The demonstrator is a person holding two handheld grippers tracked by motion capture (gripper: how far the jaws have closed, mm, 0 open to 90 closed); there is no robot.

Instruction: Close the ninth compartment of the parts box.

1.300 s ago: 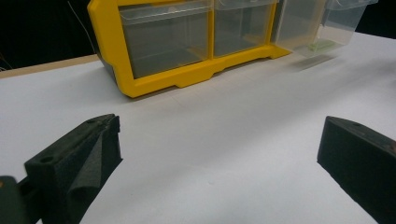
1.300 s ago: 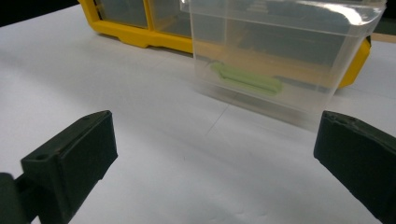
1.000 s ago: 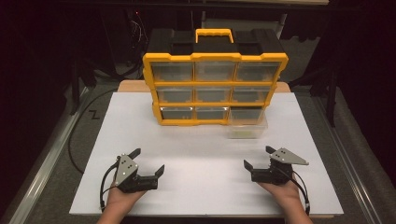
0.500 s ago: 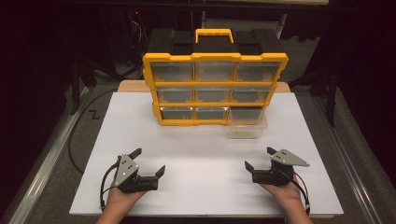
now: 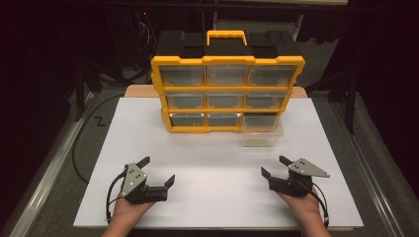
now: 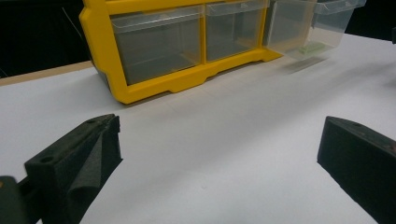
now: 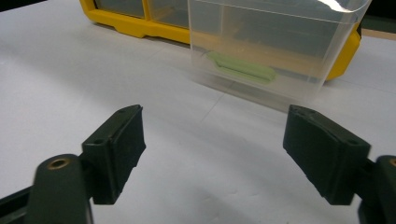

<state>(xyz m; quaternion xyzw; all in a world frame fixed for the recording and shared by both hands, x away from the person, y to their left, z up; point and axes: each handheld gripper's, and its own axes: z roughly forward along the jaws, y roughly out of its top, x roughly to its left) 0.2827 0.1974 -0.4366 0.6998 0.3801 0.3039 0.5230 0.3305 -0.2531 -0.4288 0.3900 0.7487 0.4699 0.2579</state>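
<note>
Two tools are resting on the near part of the white worktop (image 5: 217, 163), one at each side. The left tool (image 5: 159, 172) is standing wide open and is holding nothing. In the far middle, one yellow organizer (image 5: 227, 94) is standing with nine clear drawers, three in each row. Eight are sitting closed; what they are containing I cannot tell. The ninth, the pulled-out drawer (image 5: 262, 132), is sticking out at the bottom right, and one green piece (image 7: 243, 69) is lying inside it. The right tool (image 5: 275, 166) is pointing toward this drawer, well apart from it; its jaws have just been closing a little, still open, with nothing between them.
</note>
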